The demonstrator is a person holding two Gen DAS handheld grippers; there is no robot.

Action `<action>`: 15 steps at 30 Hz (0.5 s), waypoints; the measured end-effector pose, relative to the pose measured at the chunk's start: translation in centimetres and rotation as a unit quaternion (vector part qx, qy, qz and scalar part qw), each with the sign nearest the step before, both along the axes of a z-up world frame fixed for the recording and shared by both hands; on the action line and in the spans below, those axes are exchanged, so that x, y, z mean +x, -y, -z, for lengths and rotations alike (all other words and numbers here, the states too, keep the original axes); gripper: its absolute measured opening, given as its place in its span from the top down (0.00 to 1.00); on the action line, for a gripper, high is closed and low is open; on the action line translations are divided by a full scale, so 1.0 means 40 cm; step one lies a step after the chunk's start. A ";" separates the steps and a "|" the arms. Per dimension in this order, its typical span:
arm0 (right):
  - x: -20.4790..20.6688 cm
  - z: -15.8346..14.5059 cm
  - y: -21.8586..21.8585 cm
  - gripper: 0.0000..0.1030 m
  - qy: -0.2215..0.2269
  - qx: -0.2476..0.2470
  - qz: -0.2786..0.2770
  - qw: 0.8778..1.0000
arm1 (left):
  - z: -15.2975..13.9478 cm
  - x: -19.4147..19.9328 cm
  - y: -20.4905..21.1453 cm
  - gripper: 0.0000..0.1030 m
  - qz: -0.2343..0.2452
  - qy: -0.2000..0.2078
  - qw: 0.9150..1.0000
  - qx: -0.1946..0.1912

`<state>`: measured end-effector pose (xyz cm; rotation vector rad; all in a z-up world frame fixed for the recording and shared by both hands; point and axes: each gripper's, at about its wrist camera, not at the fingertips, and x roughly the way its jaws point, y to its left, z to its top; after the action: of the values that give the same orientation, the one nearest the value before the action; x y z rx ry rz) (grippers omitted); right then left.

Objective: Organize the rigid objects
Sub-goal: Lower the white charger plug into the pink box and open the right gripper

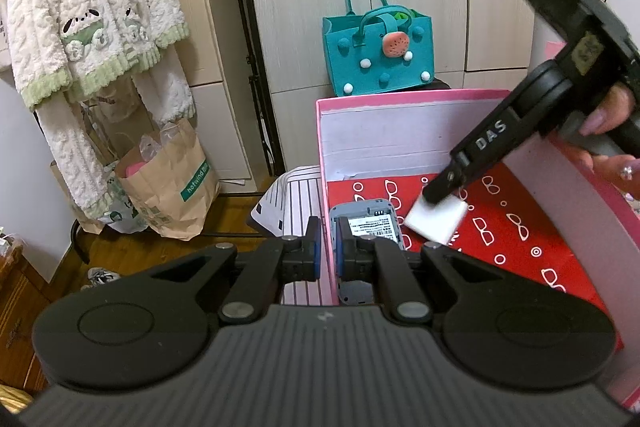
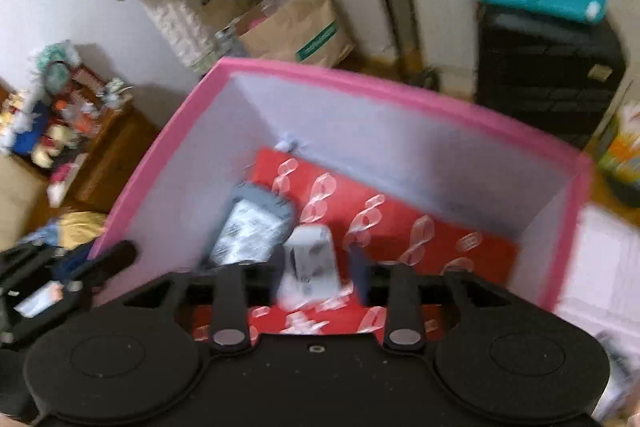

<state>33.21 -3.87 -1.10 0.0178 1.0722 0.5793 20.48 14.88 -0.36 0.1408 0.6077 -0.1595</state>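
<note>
Right claw (image 2: 318, 267) stands parted around the white block (image 2: 310, 267), unpressed.

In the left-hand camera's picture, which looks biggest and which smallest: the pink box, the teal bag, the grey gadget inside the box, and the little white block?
1. Pink box
2. Teal bag, though it stands farther back
3 and 4. Grey gadget and white block: they look alike in size, and the gadget is partly hidden, so I won't rank them.

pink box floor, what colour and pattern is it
Red with small white eyeglass outlines and circles, clearest in the left wrist view.
</note>
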 end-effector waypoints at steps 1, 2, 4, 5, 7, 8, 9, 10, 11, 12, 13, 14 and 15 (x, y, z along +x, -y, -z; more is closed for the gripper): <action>-0.011 -0.013 0.007 0.54 0.017 -0.005 0.003 1.000 | 0.000 -0.001 0.000 0.92 0.000 0.001 1.000 0.002; -0.016 -0.026 0.012 0.53 0.028 -0.005 0.003 1.000 | 0.001 -0.001 0.000 0.92 -0.001 0.001 1.000 0.002; -0.041 -0.059 0.032 0.53 0.058 0.003 0.001 0.998 | 0.002 0.000 -0.002 0.92 -0.002 0.000 1.000 -0.001; -0.052 -0.072 0.041 0.52 0.071 0.006 0.000 0.997 | 0.002 0.000 -0.002 0.92 -0.003 0.000 1.000 -0.001; -0.080 -0.104 0.067 0.52 0.091 0.019 0.000 0.996 | 0.002 0.000 -0.002 0.92 -0.003 0.001 1.000 0.000; -0.095 -0.119 0.083 0.50 0.099 0.030 -0.003 0.995 | 0.003 0.001 -0.001 0.92 -0.002 0.001 1.000 0.000; -0.113 -0.134 0.101 0.48 0.104 0.037 -0.001 0.994 | 0.003 0.002 -0.001 0.92 -0.002 0.000 1.000 -0.001; -0.124 -0.142 0.116 0.47 0.107 0.038 0.002 0.994 | 0.003 0.003 -0.001 0.92 -0.003 0.000 1.000 -0.001; -0.140 -0.152 0.132 0.47 0.111 0.036 0.004 0.993 | 0.003 0.003 -0.001 0.92 -0.004 0.000 1.000 -0.001; -0.161 -0.162 0.150 0.47 0.118 0.031 0.010 0.992 | 0.003 0.004 -0.001 0.92 -0.007 0.000 1.000 -0.002; -0.177 -0.168 0.167 0.47 0.124 0.025 0.015 0.992 | 0.003 0.004 0.000 0.92 -0.009 -0.001 1.000 -0.002; -0.198 -0.173 0.190 0.47 0.130 0.020 0.019 0.991 | 0.003 0.004 0.002 0.92 -0.009 0.000 1.000 0.000; -0.216 -0.178 0.210 0.47 0.134 0.016 0.025 0.991 | 0.003 0.003 0.004 0.92 -0.008 0.002 1.000 0.003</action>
<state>24.58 -12.27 6.02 -0.0055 0.8000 0.5376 20.59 14.73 -0.49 0.1424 0.6060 -0.1425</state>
